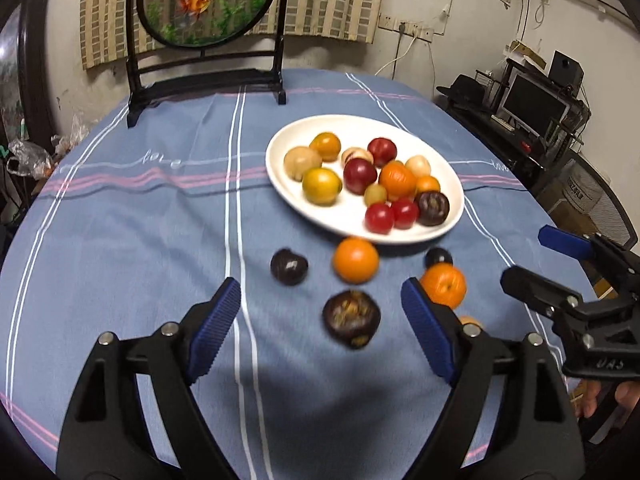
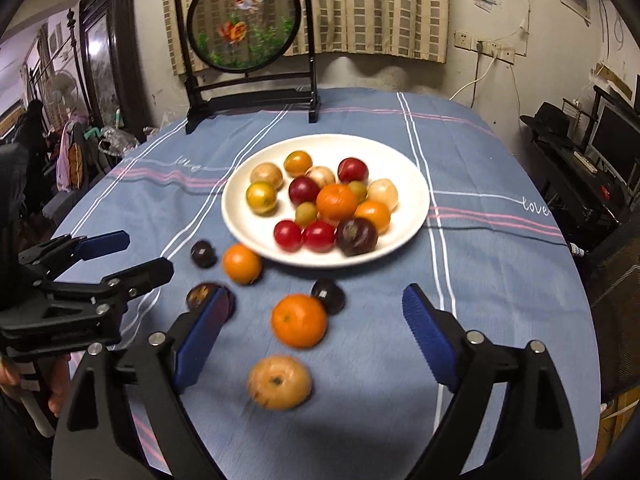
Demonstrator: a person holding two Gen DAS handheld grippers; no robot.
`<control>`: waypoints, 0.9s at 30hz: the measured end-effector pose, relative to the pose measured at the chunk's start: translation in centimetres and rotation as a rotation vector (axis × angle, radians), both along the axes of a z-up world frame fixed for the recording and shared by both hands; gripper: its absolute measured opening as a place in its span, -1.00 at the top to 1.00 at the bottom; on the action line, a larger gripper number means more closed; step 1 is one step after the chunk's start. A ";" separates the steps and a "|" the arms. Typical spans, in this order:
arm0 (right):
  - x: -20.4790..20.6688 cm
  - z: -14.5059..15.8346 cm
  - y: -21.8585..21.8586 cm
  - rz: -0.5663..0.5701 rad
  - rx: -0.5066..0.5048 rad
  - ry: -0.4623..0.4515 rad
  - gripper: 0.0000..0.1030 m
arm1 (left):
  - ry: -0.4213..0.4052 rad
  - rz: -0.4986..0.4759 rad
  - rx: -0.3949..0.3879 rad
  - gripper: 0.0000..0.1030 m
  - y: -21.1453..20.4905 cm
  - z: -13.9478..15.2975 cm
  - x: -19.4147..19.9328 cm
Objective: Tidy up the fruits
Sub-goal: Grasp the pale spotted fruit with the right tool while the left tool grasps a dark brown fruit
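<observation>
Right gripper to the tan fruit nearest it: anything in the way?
Nothing visible. The tan fruit lies on the cloth just ahead of the open right gripper, between its fingers' line. The orange sits beyond it, toward the plate, not in the approach path.

We see the tan fruit (image 1: 471, 321) mostly hidden behind the left gripper's right finger (image 1: 430, 334). The right gripper's left finger (image 2: 200, 342) covers part of a dark fruit (image 2: 202, 295). Motion blur smears the loose fruits' surfaces.
</observation>
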State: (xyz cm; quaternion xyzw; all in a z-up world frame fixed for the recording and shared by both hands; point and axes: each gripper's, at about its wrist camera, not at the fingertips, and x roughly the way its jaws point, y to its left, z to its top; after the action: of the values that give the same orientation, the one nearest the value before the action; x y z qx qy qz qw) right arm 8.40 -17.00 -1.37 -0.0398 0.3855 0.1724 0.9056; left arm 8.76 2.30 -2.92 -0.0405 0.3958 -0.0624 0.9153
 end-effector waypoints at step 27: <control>-1.7 -7.8 1.2 0.058 0.024 0.176 0.09 | 0.065 0.054 -0.019 -0.68 2.5 -2.3 -1.9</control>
State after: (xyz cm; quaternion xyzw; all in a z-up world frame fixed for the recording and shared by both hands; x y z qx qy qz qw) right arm 6.71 -15.76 -9.20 -0.0248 0.4601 0.2057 0.8634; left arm 6.88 4.82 -5.18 -0.0620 0.4236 -0.0401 0.9028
